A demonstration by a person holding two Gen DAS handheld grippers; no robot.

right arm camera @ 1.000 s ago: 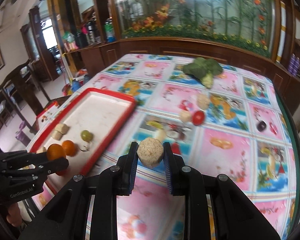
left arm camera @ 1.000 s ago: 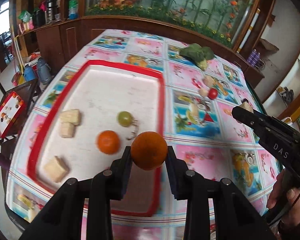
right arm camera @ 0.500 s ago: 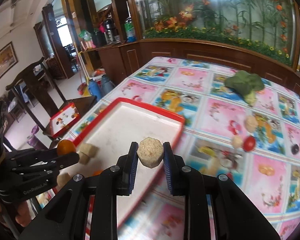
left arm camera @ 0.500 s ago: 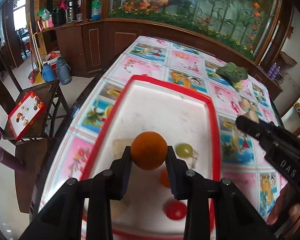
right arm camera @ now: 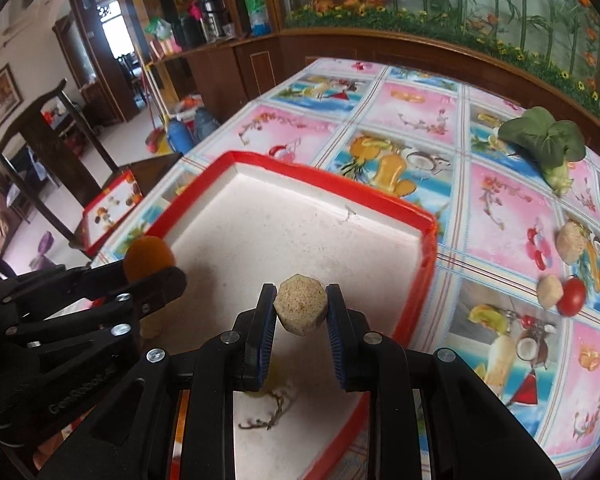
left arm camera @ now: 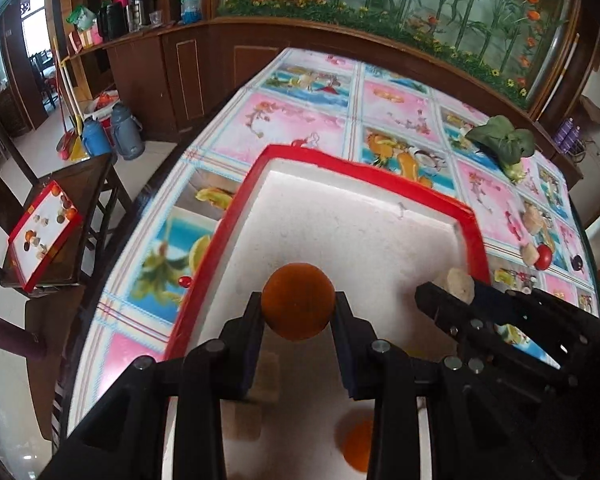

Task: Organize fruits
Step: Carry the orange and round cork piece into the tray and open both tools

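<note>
Over the red-rimmed tray (left arm camera: 384, 172) both loads hang ready. The left gripper (left arm camera: 298, 312) is clamped on an orange (left arm camera: 298, 300) above the tray's bare white middle; the right gripper (right arm camera: 300, 312) pinches a beige chunk (right arm camera: 300, 309) just beside it. Biggest risk: the two grippers (very close together) could knock. Lesser risk: the round orange may roll toward the tray's rim once released. A tomato (right arm camera: 572, 295) waits outside the tray.
</note>
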